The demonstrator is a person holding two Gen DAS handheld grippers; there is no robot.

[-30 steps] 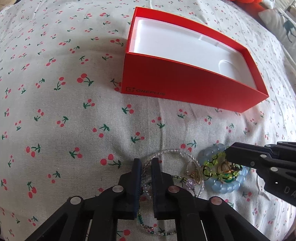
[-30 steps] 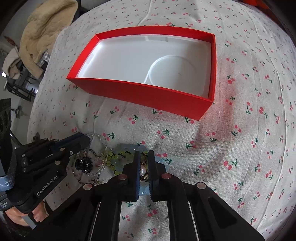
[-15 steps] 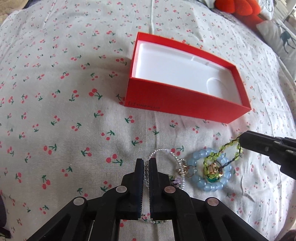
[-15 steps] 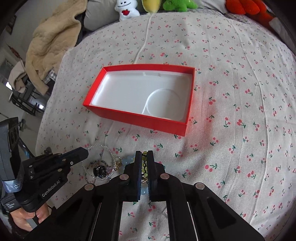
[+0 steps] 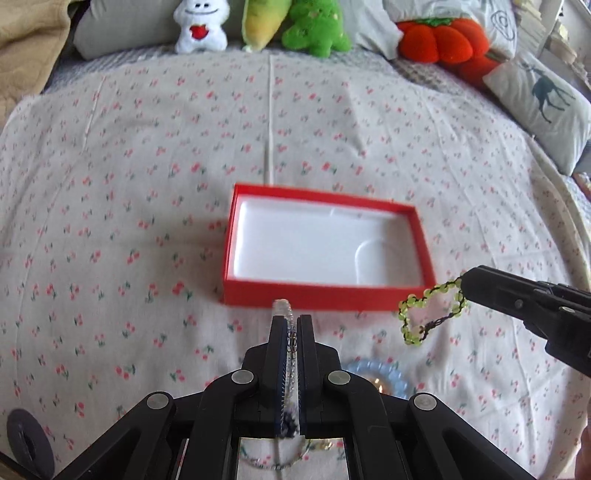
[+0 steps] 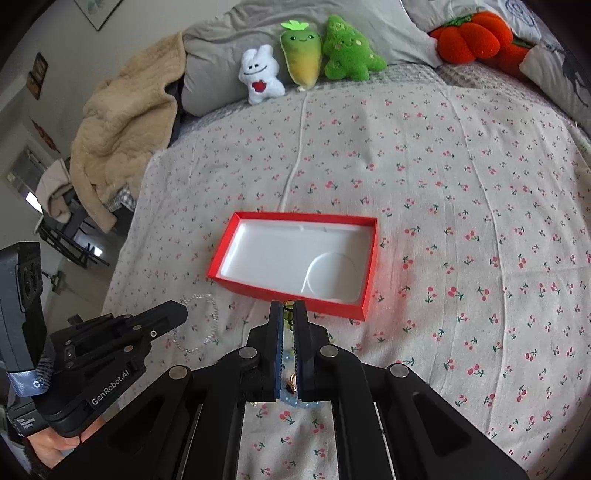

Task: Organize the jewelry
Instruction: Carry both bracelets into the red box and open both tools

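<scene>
Red box (image 5: 314,295) on bed: white tray (image 5: 306,251) inside, no jewelry.

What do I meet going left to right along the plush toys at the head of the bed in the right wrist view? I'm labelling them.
White plush → yellow-green carrot plush → green plush → orange pumpkin plush.

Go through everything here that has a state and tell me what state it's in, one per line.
Red box: open, nothing inside.
Left gripper: shut on the clear bead bracelet, lifted off the bed.
Right gripper: shut on the green bead bracelet, which dangles.
Blue bead bracelet: lying on the cherry-print bedsheet.
</scene>
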